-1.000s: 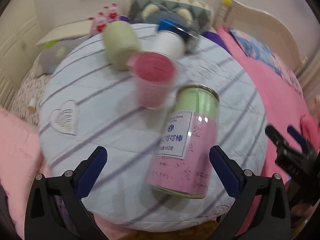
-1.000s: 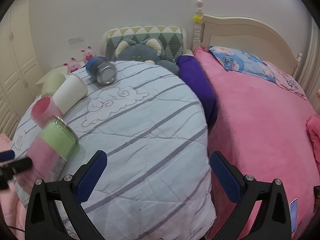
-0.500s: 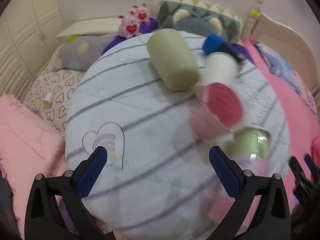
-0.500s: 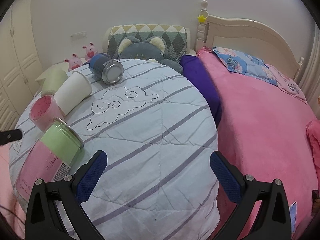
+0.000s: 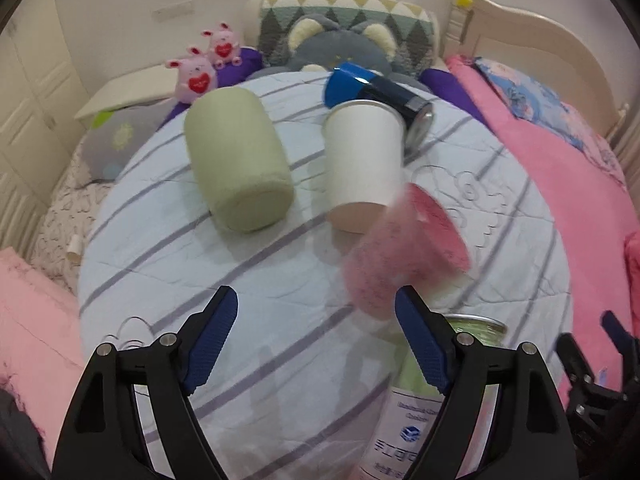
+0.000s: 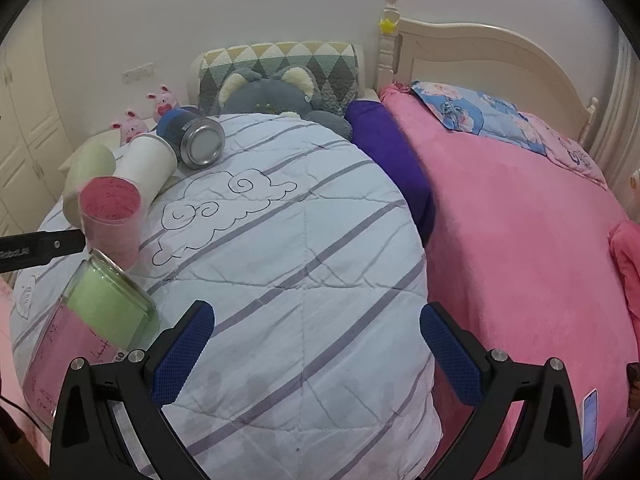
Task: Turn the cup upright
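Note:
A pale green cup lies on its side on the striped quilt, base toward me; its edge shows in the right wrist view. A white paper cup lies on its side beside it. A clear cup lined with pink paper stands upright, blurred. My left gripper is open and empty, short of the cups, its right finger near the pink cup. My right gripper is open and empty over the quilt's middle.
A tall glass jar with green and pink paper stands by the left gripper's right finger. A blue tin lies behind the white cup. Plush toys, a grey bear cushion and a pink blanket surround the quilt.
The left gripper has swung left and then forward toward the lying cups; the jar has slid to the lower right of its view. The right gripper has crept forward slightly. Both stay open.

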{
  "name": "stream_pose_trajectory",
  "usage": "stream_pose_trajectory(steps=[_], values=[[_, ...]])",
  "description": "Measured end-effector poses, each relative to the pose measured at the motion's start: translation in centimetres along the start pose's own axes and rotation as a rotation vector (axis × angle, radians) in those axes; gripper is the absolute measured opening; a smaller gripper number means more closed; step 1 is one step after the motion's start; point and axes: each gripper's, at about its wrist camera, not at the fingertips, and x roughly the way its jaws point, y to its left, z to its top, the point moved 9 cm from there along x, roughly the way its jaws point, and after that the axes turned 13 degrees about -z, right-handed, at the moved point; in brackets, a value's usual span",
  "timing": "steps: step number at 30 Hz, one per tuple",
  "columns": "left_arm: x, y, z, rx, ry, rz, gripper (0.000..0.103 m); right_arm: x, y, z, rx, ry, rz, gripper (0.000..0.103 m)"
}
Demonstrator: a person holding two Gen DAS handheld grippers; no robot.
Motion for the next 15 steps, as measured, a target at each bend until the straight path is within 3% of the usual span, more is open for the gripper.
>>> stream_pose_trajectory(steps=[4,10,15], values=[[1.1,1.2,0.6,-0.041,0.021,0.021,0.085,0.0,-0.4,-0.1,0.013,0.006,0.001,0.103],[0.6,-0.6,1.1,-0.018,0.011,-0.039,0.085,-0.1,-1.1,-0.3,0.033,0.009,-0.010,0.103],[-0.7,0.4,0.5,-0.014,-0.011,-0.018,0.087,-0.9,-0.1,-0.2,0.046,0.017,0.036,0.103]])
